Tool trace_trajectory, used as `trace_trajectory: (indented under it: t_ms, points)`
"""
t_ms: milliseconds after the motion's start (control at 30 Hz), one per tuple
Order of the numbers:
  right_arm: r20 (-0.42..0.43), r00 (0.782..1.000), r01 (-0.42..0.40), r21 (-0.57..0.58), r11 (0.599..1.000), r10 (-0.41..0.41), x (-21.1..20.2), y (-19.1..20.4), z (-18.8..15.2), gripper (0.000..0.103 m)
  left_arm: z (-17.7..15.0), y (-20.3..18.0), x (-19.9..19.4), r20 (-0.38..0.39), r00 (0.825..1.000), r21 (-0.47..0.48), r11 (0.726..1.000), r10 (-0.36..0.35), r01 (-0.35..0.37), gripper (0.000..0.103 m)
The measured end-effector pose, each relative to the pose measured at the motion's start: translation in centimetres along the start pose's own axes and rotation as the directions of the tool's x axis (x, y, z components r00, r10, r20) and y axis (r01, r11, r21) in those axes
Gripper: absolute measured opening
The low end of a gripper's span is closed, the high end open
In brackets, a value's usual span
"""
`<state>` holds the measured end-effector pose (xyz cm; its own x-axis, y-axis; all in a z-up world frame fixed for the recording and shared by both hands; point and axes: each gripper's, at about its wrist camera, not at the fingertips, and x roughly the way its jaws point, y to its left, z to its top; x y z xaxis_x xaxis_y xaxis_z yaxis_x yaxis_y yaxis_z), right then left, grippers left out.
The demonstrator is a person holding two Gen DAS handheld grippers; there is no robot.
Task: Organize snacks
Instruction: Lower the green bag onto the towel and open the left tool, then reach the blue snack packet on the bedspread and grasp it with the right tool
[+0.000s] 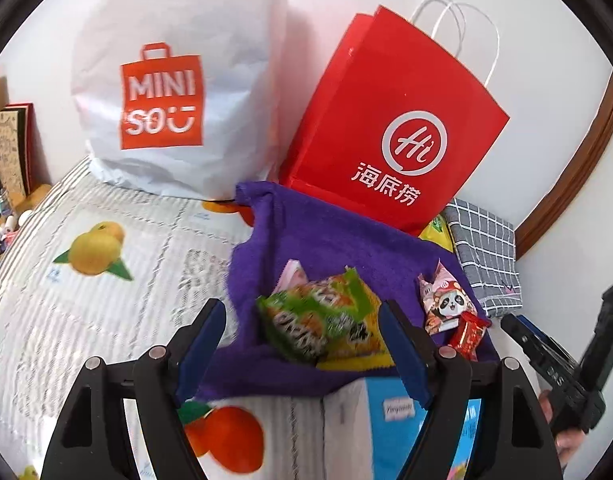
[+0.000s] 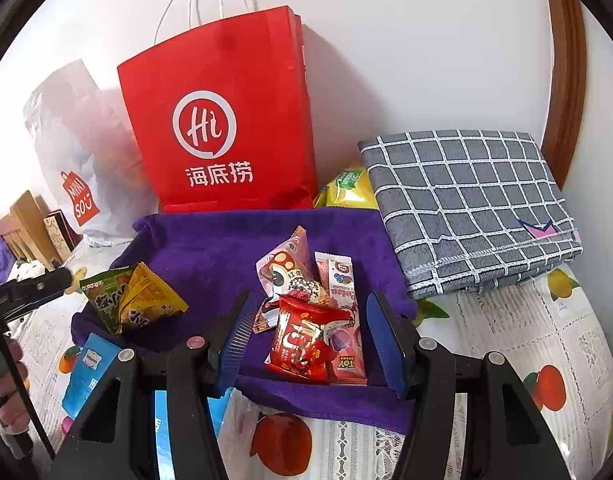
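Sorting looks under way: the green and yellow snack packets (image 1: 326, 320) lie on the purple towel (image 1: 326, 240) at lower centre, between the spread, empty left tool (image 1: 302, 340). The right tool (image 2: 306, 340), also spread and empty, frames the red packet (image 2: 306, 340); closing on it seems next.

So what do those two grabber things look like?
Both look alike. The left gripper and right gripper each have two chunky black plastic fingers with round silver bolts and ridged dark blue pads on the inner faces. No cables or sleeves show.
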<state>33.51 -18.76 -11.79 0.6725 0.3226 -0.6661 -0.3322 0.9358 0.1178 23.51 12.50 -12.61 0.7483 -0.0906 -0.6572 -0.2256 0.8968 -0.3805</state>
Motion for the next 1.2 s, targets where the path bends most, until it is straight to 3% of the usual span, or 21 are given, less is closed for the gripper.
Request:
trace_trajectory:
  t_ms: [267,600,833,1033,1200]
  points:
    - [0.05,0.999,-0.011,-0.017,1.0,0.011,-1.2,0.6,-0.1,0.058,-2.1,1.3,-1.7,0.0,1.0,0.038,0.999,0.011,-0.011,0.077]
    - [0.074,0.997,-0.012,-0.04,0.999,0.014,-2.4,1.7,-2.4,0.058,-4.2,-0.2,-3.4,0.068,0.997,0.166,0.985,0.04,-0.051,0.077]
    - [0.113,0.992,0.048,0.007,0.999,-0.048,-5.6,1.2,-4.3,0.058,-4.9,-0.9,-4.0,0.066,0.998,0.203,0.979,0.004,-0.017,0.077]
    - [0.039,0.999,0.023,0.116,0.993,-0.028,-8.2,-1.4,-6.3,0.058,-5.3,-1.1,-3.9,0.048,0.999,0.186,0.983,-0.012,0.003,0.077]
    - [-0.045,0.993,0.115,0.074,0.991,-0.112,-8.3,-1.9,-9.0,0.058,-5.3,-1.2,-4.5,0.046,0.998,0.18,0.983,-0.042,0.033,0.077]
